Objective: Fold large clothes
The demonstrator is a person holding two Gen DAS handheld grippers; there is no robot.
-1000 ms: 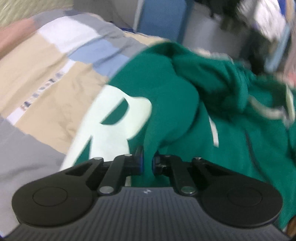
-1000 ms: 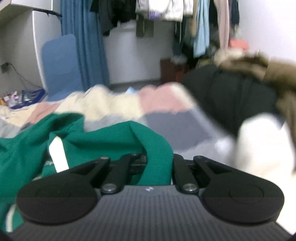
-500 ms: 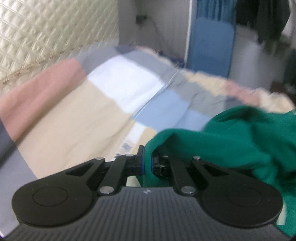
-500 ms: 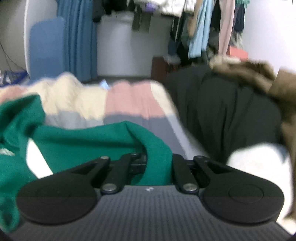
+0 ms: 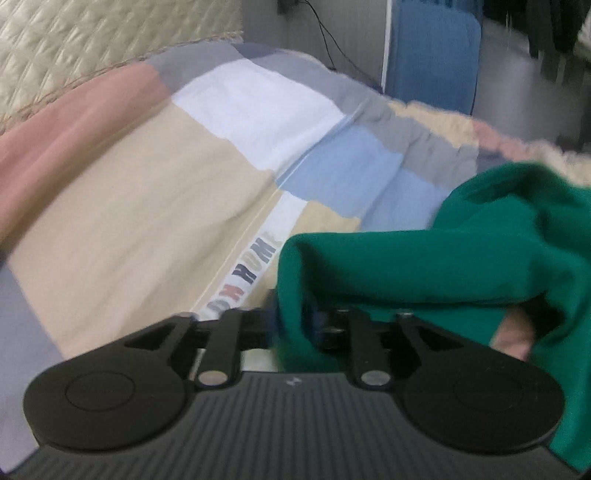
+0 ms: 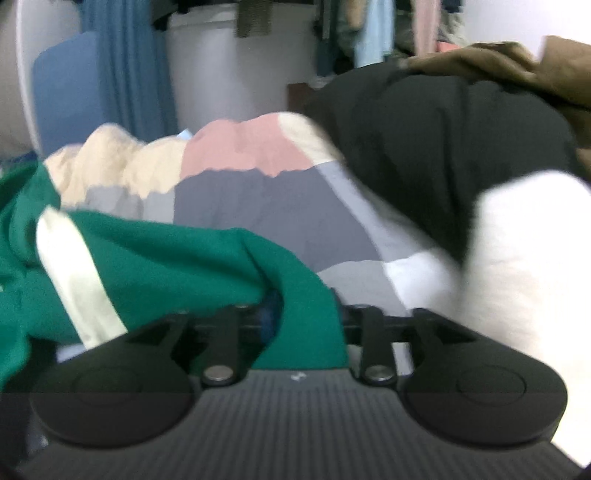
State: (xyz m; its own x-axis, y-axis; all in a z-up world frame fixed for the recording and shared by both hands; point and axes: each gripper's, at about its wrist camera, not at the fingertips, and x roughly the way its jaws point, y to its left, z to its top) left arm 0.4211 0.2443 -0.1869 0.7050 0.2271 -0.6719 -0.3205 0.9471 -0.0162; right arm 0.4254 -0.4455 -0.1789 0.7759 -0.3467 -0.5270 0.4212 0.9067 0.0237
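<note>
A: Left wrist view first. Far left there's a quilted cream headboard, then the patchwork bedcover in pink, beige, white, pale blue and grey, with a printed strip of letters running toward the near edge.

B: And the left gripper?

A: Its jaws are opening right now. A fold of the green sweatshirt hangs down between them, draped over the right-hand finger. The blur hides whether the pads press on it; the left pad looks clear of the cloth.

B: Where does the rest of the garment go?

A: It bunches up to the right, lying on the bedcover. Far behind it stands a blue panel against the wall, with a black cable trailing down.

B: Over to the right wrist view.

A: On the left, the same green sweatshirt, with a cream stripe running across it, heaped on the bedcover. A flap drops between the fingers of the right gripper.

B: Clamped?

A: No, those jaws are opening too, standing wide, cloth loose in the gap.

B: And further right?

A: A black garment piled on the bed, a white one near it, something brown on top. Hanging clothes line the far wall beside a blue curtain.
</note>
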